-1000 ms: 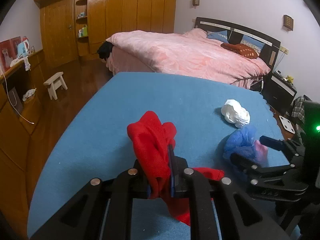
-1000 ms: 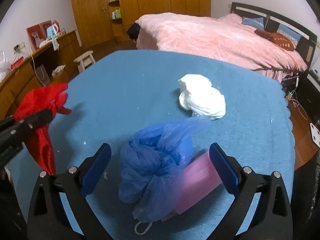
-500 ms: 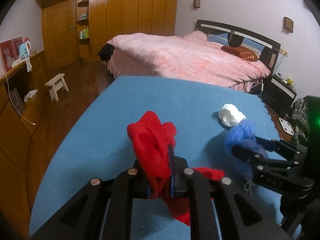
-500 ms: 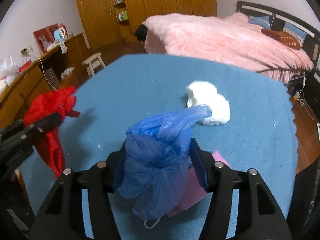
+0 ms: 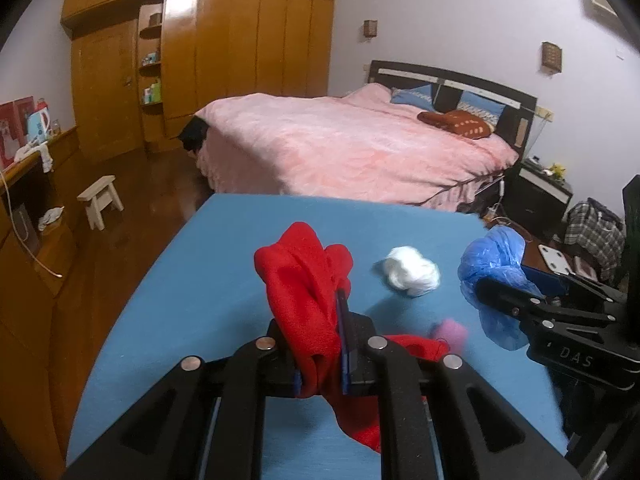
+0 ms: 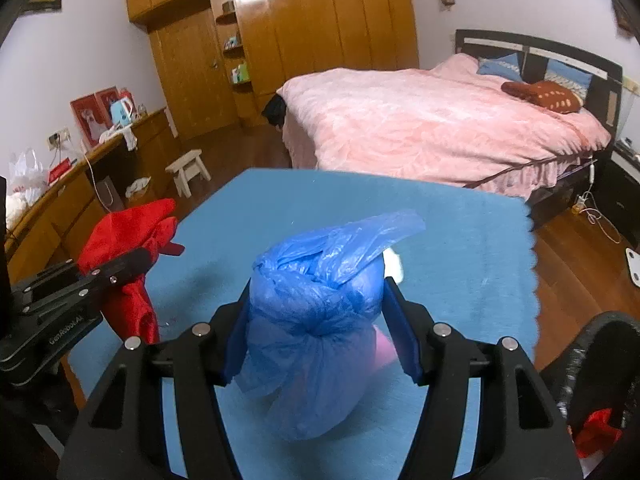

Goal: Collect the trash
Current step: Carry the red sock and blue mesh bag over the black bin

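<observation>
Trash held clear of blue-covered bench (image 5: 208,280): right gripper (image 6: 320,328) jaws clamped on knotted blue plastic bag (image 6: 316,320), left gripper (image 5: 324,344) jaws pinching red cloth scrap (image 5: 304,276), prob. both bound for black bin (image 6: 604,364) w/ red scrap inside.

The blue bag (image 6: 316,312) is thin, crinkled plastic film, slightly translucent with a soft sheen. The red cloth (image 5: 308,296) looks like matt, fleecy fabric. The white wad (image 5: 410,271) far on the table may be crumpled paper or soft plastic; blur hides which. The table (image 5: 192,280) is covered in matt blue cloth with a fine felt-like nap. Both the left gripper (image 5: 320,364) and the right gripper (image 6: 320,328) are matt black plastic with shiny metal screw heads. The wardrobe (image 6: 320,32) and floor (image 5: 160,184) are glossy varnished wood. The bedspread (image 6: 432,120) is soft pink fabric with a faint sheen.
</observation>
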Demonstrator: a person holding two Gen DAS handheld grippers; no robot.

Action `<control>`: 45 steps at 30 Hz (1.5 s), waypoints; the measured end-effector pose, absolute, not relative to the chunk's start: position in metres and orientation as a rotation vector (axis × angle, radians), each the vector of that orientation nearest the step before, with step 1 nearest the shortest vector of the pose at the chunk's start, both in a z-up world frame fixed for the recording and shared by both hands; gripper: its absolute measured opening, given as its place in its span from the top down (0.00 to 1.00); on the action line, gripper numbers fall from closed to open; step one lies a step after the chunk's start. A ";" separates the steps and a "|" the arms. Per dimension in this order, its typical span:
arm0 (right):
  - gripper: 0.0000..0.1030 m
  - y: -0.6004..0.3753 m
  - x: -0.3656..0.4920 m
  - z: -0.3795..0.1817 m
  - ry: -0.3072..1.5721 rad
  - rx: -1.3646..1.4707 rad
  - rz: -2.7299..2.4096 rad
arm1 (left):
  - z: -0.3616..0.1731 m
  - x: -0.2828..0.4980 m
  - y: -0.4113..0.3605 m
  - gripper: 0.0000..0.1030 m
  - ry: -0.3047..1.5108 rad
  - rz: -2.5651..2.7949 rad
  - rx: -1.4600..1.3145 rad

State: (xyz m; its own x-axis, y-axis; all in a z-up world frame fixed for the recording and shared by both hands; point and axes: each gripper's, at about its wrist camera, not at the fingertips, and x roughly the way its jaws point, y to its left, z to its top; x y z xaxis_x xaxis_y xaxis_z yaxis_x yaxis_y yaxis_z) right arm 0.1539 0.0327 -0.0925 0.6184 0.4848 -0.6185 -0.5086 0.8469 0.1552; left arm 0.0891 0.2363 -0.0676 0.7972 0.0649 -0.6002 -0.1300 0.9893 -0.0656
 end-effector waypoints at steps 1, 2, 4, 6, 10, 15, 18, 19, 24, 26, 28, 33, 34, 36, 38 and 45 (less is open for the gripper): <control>0.42 0.027 0.152 -0.089 0.693 -0.033 0.567 | -0.064 0.089 0.232 0.87 0.636 0.097 -0.104; 0.42 0.023 0.150 -0.086 0.688 -0.030 0.563 | -0.061 0.089 0.227 0.87 0.633 0.088 -0.104; 0.42 0.013 0.146 -0.080 0.675 -0.021 0.552 | -0.056 0.088 0.217 0.87 0.629 0.072 -0.099; 0.42 0.001 0.142 -0.074 0.664 -0.013 0.537 | -0.051 0.087 0.208 0.87 0.622 0.053 -0.094; 0.42 -0.018 0.133 -0.065 0.646 -0.003 0.515 | -0.043 0.085 0.188 0.87 0.608 0.016 -0.084; 0.42 -0.042 0.121 -0.058 0.629 -0.001 0.485 | -0.038 0.083 0.164 0.87 0.604 -0.032 -0.075; 0.42 -0.057 0.115 -0.056 0.622 0.005 0.467 | -0.035 0.083 0.148 0.87 0.603 -0.064 -0.072; 0.42 -0.065 0.113 -0.055 0.620 0.009 0.457 | -0.033 0.082 0.142 0.87 0.602 -0.077 -0.069; 0.42 -0.096 0.105 -0.052 0.608 0.034 0.406 | -0.030 0.084 0.112 0.87 0.599 -0.136 -0.040; 0.42 -0.107 0.103 -0.050 0.606 0.040 0.386 | -0.029 0.085 0.099 0.87 0.599 -0.159 -0.030; 0.42 -0.121 0.099 -0.050 0.603 0.046 0.360 | -0.029 0.086 0.086 0.87 0.598 -0.183 -0.022; 0.42 -0.151 0.089 -0.049 0.592 0.037 0.295 | -0.028 0.090 0.057 0.87 0.596 -0.240 -0.009; 0.42 -0.156 0.088 -0.049 0.591 0.038 0.287 | -0.029 0.091 0.053 0.87 0.596 -0.249 -0.006; 0.42 -0.168 0.084 -0.050 0.587 0.041 0.266 | -0.029 0.092 0.040 0.87 0.597 -0.270 0.004; 0.42 -0.182 0.082 -0.051 0.585 0.045 0.238 | -0.030 0.092 0.027 0.87 0.595 -0.293 0.014; 0.42 -0.225 0.077 -0.055 0.583 0.068 0.157 | -0.034 0.096 -0.014 0.87 0.595 -0.371 0.040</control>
State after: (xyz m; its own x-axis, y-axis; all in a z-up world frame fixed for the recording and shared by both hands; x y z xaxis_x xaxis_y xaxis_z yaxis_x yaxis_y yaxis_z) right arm 0.0771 -0.2252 -0.0550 0.8232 0.1672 -0.5425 -0.1286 0.9857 0.1087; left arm 0.0961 -0.0139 -0.0337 0.7640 -0.3297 -0.5546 0.3527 0.9332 -0.0690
